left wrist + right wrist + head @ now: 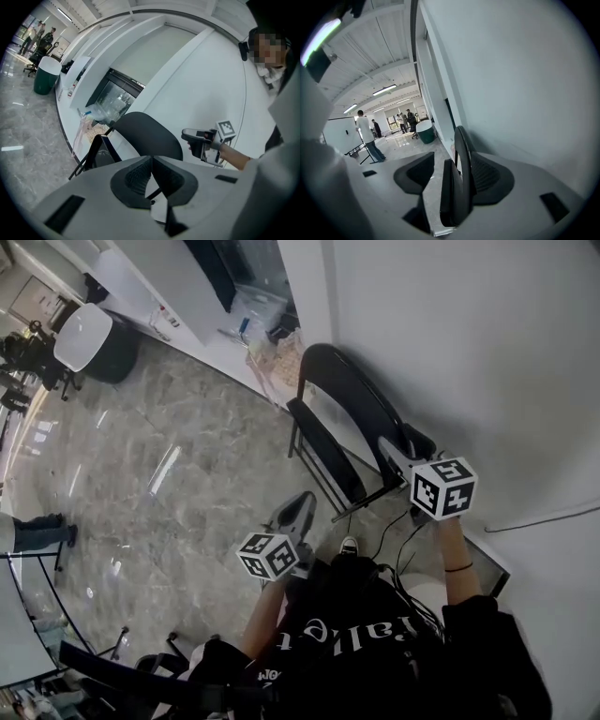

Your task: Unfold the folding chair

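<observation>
The black folding chair stands folded flat, leaning against the white wall. My right gripper is open beside the chair's upper right edge. In the right gripper view the chair shows edge-on in line with the gap between the jaws, and neither pad presses on it. My left gripper is shut and holds nothing, short of the chair's lower left side. Beyond the closed pads of that gripper I see the chair's backrest and my right gripper.
A curved white counter runs along the wall behind the chair, with a plastic bag at its foot. A round bin stands further off. Cables lie on the marble floor by my shoe. People stand in the distance.
</observation>
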### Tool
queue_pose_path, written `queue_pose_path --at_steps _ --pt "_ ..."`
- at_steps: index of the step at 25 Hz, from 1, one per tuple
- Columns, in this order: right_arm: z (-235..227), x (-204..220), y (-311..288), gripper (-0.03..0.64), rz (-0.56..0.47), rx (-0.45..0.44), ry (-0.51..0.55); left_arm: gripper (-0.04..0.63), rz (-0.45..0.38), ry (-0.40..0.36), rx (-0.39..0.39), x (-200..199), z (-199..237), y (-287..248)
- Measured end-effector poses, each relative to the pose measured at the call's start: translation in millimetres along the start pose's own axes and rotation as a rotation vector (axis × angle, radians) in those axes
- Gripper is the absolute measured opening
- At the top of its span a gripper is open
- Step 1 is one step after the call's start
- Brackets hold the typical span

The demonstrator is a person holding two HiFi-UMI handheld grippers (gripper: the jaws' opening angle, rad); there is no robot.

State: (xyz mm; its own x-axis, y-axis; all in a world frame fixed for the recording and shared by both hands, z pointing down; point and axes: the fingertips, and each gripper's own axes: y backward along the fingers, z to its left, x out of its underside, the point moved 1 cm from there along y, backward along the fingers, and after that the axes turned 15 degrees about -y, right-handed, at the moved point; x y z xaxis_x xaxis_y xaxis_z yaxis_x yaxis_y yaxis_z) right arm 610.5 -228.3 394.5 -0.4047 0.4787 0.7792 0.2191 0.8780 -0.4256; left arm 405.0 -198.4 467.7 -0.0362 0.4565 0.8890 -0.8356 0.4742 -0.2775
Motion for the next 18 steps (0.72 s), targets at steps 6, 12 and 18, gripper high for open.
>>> queue_pose_path --at_steps 6,12,18 --pt "-26.0 -18.7 -55.5 0.239 0.159 -0.018 0.013 0.015 0.027 0.023 0.021 0.5 16.5 -20.2" --pt "-31.6 -20.2 -88.2 0.238 0.321 -0.01 0.008 0.015 0.064 0.068 0.061 1.6 47.3 -48.6" --pt "-29.8 -23.4 -108.9 0.238 0.413 0.023 0.051 0.054 0.087 0.108 0.13 -6.2 71.4 -79.1"
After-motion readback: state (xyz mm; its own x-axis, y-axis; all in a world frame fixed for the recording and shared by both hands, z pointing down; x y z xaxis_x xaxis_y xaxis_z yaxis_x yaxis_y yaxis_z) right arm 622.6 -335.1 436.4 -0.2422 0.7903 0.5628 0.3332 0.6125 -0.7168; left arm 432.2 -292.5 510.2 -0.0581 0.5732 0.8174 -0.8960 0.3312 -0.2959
